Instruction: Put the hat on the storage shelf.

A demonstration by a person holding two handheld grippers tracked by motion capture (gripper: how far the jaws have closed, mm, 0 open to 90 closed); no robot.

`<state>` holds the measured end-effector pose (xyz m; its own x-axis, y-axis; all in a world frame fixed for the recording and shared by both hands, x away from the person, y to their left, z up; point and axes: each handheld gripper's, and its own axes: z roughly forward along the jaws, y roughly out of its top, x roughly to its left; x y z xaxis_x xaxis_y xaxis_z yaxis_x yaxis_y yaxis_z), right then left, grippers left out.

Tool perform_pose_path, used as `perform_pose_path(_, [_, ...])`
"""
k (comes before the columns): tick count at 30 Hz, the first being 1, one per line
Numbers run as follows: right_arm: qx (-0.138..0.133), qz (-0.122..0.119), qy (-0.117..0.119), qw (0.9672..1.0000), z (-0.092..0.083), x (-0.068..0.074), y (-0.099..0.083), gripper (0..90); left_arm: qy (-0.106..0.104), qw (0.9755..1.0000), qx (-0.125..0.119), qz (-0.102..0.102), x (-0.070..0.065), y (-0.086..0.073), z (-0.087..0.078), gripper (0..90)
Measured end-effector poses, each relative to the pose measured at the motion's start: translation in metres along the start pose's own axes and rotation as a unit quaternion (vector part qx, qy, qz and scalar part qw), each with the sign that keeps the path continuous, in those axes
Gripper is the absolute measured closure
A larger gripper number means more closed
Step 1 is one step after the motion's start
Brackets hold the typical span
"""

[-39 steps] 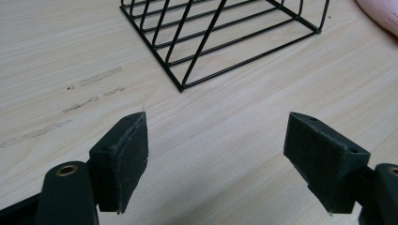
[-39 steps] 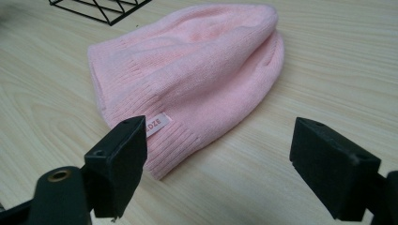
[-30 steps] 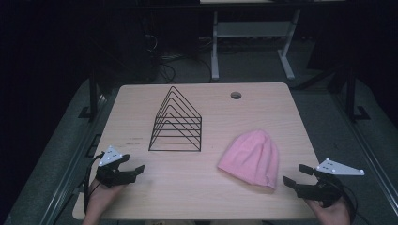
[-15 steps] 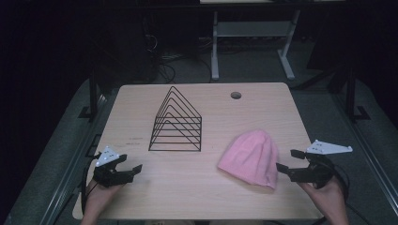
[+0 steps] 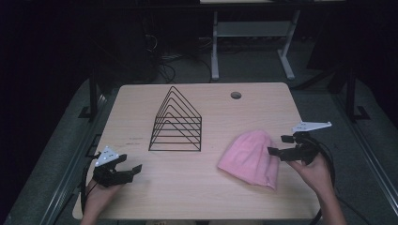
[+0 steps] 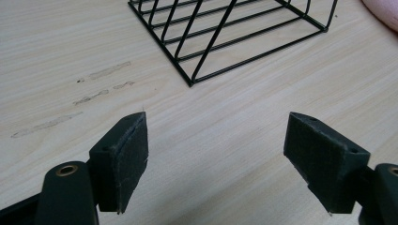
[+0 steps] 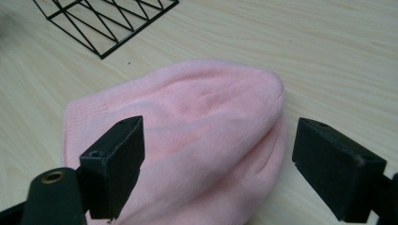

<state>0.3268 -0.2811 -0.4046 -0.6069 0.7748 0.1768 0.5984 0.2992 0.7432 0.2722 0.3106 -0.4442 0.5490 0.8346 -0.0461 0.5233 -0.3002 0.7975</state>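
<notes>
Your right claw [image 5: 277, 146] hangs with its jaws wide apart at the right edge of the soft pink knitted beanie [image 5: 251, 158], which lies flat on the pale wooden worktop [image 5: 197, 197], near the black wire triangular rack [image 5: 177, 123]. You look to be on the approach; next, lower and close on a fold of the knit. Your right hand [image 5: 315, 171] reaches in level from the right. Your left claw [image 5: 131, 164], also spread, idles low over bare wood
</notes>
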Motion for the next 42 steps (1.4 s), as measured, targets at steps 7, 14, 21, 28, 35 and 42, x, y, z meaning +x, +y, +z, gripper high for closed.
perform_pose_path(7, [0.028, 0.006, -0.001, 0.9996, 0.017, -0.013, 0.016, 17.9, -0.005, 1.0000, 0.001, -0.001, -0.003, 0.001, 0.003, 21.9])
perform_pose_path(14, [0.047, 0.019, 0.013, 0.9986, 0.033, -0.024, 0.025, 17.9, -0.005, 1.0000, 0.002, 0.000, -0.003, 0.000, 0.003, 21.9])
perform_pose_path(21, [0.058, 0.036, 0.016, 0.9975, 0.050, -0.036, 0.031, 20.2, -0.010, 0.9999, 0.008, 0.006, -0.004, 0.001, 0.005, 21.9])
perform_pose_path(28, [0.062, 0.058, 0.021, 0.9962, 0.065, -0.046, 0.028, 24.7, -0.009, 1.0000, 0.002, 0.000, -0.003, 0.000, 0.005, 21.9])
perform_pose_path(35, [0.080, 0.054, 0.016, 0.9952, 0.075, -0.047, 0.028, 34.2, -0.010, 0.9999, 0.003, 0.001, -0.003, 0.000, 0.005, 21.9])
perform_pose_path(42, [0.100, 0.055, 0.031, 0.9930, 0.094, -0.049, 0.023, 44.5, -0.011, 0.9999, 0.009, 0.002, -0.002, 0.001, 0.006, 21.9])
